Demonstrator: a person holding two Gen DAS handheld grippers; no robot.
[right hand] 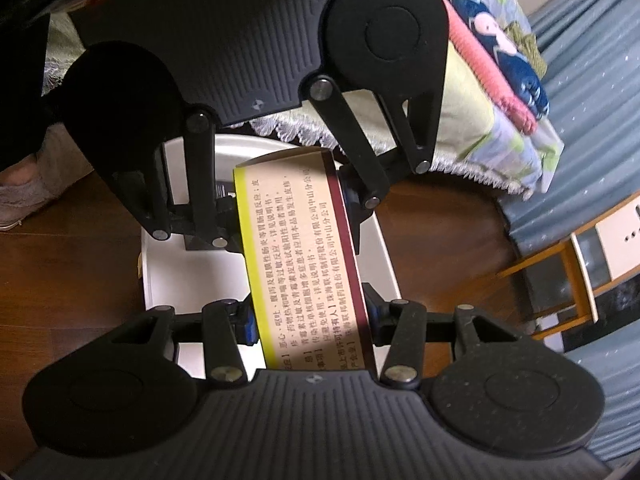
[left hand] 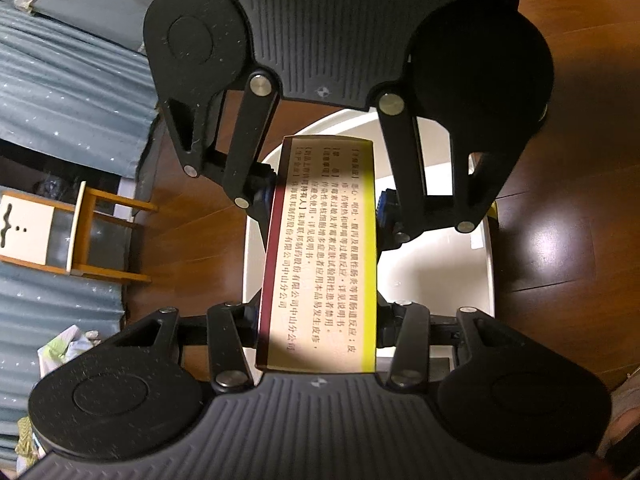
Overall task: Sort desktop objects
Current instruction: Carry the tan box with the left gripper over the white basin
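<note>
Gripping a long cream medicine box (left hand: 320, 256) from opposite ends, both claws clamp it at once: the left claw (left hand: 318, 330) pinches its near end, and the right claw (right hand: 310, 322) closes on the other end. That box, printed with dark text and edged in yellow and maroon, hangs above a white tray (left hand: 440, 264). Below the tray lies dark wooden floor (left hand: 568, 208). Left of the box, in the left wrist view, stands a small wooden stool (left hand: 104, 236) beside grey-blue curtains (left hand: 68, 104).

Printed beige box (left hand: 324, 248), held level above white bin (left hand: 436, 264)
</note>
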